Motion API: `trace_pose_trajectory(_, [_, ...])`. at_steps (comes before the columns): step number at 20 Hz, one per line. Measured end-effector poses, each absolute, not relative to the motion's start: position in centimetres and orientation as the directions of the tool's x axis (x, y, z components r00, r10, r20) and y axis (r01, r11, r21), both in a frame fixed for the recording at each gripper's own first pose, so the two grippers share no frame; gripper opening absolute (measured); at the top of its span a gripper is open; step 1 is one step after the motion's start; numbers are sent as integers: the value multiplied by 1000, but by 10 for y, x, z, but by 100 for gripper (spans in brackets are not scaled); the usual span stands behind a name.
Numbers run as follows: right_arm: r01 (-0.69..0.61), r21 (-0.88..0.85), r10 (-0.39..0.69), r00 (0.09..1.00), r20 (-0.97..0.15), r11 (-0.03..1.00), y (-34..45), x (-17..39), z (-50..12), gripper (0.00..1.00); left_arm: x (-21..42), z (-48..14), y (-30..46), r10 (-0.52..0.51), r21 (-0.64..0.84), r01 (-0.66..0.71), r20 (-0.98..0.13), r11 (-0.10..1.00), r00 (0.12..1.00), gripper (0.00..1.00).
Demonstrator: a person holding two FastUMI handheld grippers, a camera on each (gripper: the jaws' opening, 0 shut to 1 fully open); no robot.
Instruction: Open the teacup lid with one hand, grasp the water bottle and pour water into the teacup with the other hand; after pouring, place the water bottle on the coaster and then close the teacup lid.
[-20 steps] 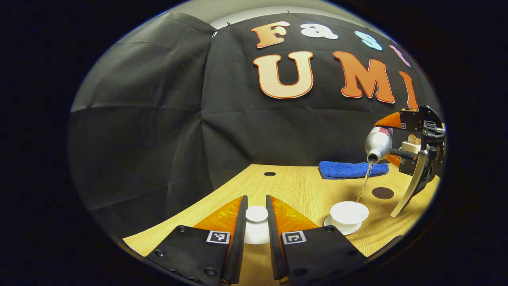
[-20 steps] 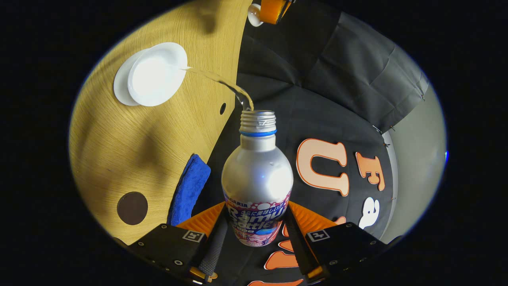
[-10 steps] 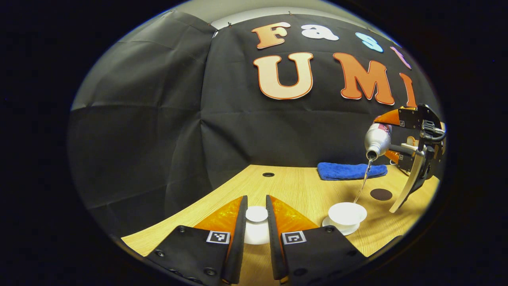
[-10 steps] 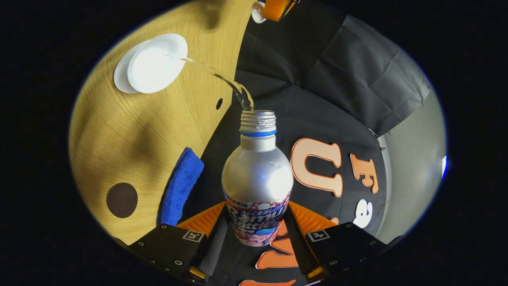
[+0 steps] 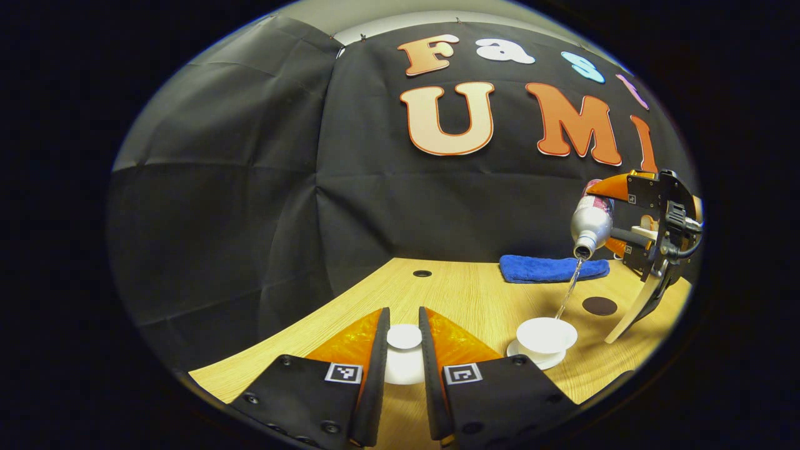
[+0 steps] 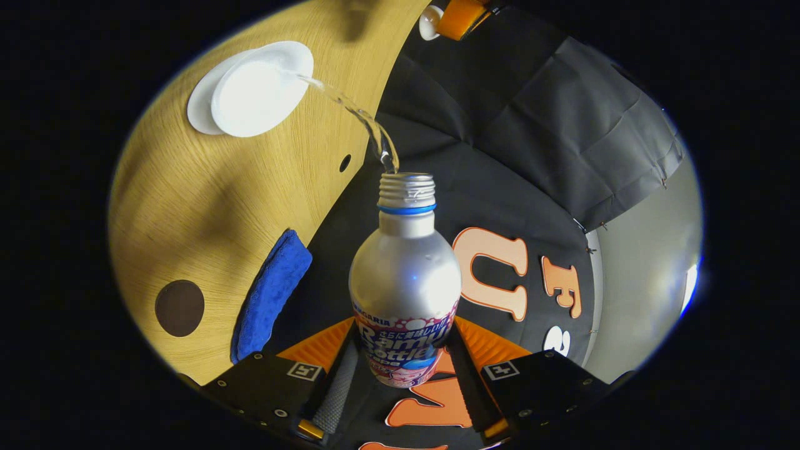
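My left gripper (image 5: 404, 340) is shut on the knob of the white teacup lid (image 5: 403, 362), held over the wooden table. To the right stands the open white teacup (image 5: 547, 335) on its saucer. Above it my right gripper (image 5: 615, 215) holds the silver water bottle (image 5: 590, 222) tilted mouth down, and a thin stream of water falls into the cup. In the right gripper view my right gripper (image 6: 403, 362) is shut on the water bottle (image 6: 405, 281), and the stream arcs to the teacup (image 6: 259, 90). The dark round coaster (image 6: 179, 307) lies bare on the table; the coaster (image 5: 599, 305) is right of the cup.
A folded blue cloth (image 5: 553, 269) lies at the back of the table, behind the coaster; the blue cloth (image 6: 272, 294) is beside the wall. A small round hole (image 5: 422, 274) sits in the tabletop near the wall. The left gripper with the lid (image 6: 431, 19) shows far off.
The right gripper has tipped the bottle a little steeper while the water keeps flowing into the cup. The left gripper holds the lid still.
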State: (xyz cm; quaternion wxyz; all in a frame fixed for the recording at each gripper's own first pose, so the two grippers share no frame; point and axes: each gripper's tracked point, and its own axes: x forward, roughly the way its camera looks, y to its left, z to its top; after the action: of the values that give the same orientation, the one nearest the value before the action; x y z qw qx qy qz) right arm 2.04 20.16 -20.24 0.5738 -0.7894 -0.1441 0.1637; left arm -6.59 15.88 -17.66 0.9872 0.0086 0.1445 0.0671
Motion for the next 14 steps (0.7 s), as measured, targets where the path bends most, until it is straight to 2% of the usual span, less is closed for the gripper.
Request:
trace_pose_trajectory(12, [52,-933,461,878,-127,-356,220,0,-238,78,-67,-173,152,123,47,-115,-273,992,954,34])
trace_pose_trajectory(13, [54,-930,464,876,-130,-363,221,-3,-240,79,-67,-173,149,118,45,-110,-272,993,955,30])
trace_pose_trajectory(14, [58,-928,467,874,-130,-368,222,-5,-242,78,-66,-171,148,113,41,-106,-269,994,957,34])
